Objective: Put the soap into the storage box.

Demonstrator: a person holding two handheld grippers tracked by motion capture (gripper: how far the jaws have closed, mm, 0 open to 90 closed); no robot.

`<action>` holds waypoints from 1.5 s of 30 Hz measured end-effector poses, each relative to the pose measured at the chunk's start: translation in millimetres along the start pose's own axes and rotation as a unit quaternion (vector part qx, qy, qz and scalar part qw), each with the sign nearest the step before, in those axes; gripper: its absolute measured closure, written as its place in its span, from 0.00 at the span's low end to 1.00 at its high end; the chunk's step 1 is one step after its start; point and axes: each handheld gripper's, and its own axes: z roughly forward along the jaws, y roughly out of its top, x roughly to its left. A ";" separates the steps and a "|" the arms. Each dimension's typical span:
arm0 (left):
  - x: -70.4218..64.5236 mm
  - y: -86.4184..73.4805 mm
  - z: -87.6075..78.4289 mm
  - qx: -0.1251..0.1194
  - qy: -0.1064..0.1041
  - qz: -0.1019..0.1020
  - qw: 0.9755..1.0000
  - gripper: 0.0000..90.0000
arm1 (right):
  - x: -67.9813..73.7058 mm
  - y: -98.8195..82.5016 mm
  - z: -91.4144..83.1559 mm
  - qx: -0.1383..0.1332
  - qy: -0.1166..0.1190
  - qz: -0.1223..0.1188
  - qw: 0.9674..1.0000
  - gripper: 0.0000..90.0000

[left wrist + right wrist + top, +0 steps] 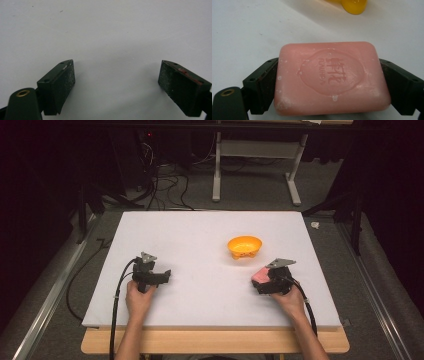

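A pink bar of soap (332, 77) with an embossed stamp sits between the jaws of my right gripper (329, 85), both pads pressed against its short ends. In the high view that soap (259, 275) shows at the front of the right gripper (266, 281), low over the white board, near its right front. An orange bowl (244, 246) stands a short way beyond it; its foot (354, 5) shows at the top of the right gripper view. My left gripper (162, 276) rests at the left front, its jaws wide apart over bare board (116, 82), nothing between them.
The white board (200, 235) lies on a wooden table (215, 341). Beyond the far edge are cables (165, 180) on the floor and a white table frame (255, 165). Metal rails (47, 295) run along both sides.
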 end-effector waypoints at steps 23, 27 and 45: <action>0.0 0.0 -0.3 0.001 0.000 0.002 1.000 0.16 | -0.4 -0.9 -0.5 -0.005 0.005 0.004 1.000 0.15; 0.2 0.0 -0.1 0.001 0.000 0.001 1.000 0.16 | -2.8 -0.1 -4.8 -0.018 0.030 0.020 0.999 0.15; 0.6 0.1 0.2 0.001 -0.001 -0.001 1.000 0.16 | -7.4 6.7 -31.2 -0.063 0.064 0.062 0.994 0.15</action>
